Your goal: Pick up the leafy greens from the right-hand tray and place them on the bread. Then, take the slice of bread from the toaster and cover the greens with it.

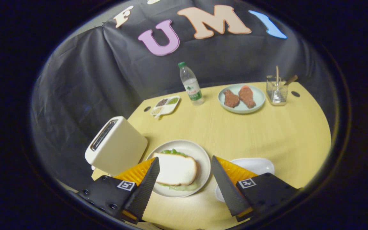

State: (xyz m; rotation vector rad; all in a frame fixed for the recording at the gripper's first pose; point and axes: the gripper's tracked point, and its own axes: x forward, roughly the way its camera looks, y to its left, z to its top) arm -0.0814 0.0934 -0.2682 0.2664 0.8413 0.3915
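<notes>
Now the white slice of bread [176, 169] lies flat on the round pale plate [203, 156], with its brown crust toward the right. Under it the leafy greens [174, 152] show as a green edge at the far side of the slice and as a paler green edge at the near side. So the greens are already covered, and the sandwich sits on the plate at the near part of the light wooden table [235, 134], just beside the cream-coloured toaster [117, 145]. The toaster stands to the left of the plate and is tilted in the view; its dark slot is on top, and I cannot tell what is inside.

The gripper [184, 174] hangs above the plate with the jaws wide apart and released. They grasp nothing. The left finger is over the left end of the bread slice, and the right finger is over the table between the plate and the white tray [257, 164], which it partly hides.

Far beyond the fingers stand a clear plastic water bottle with a green cap [191, 84], a small white divided dish [166, 105], a light blue plate with two brown pieces of meat [241, 97], and a glass cup with sticks [277, 91].
</notes>
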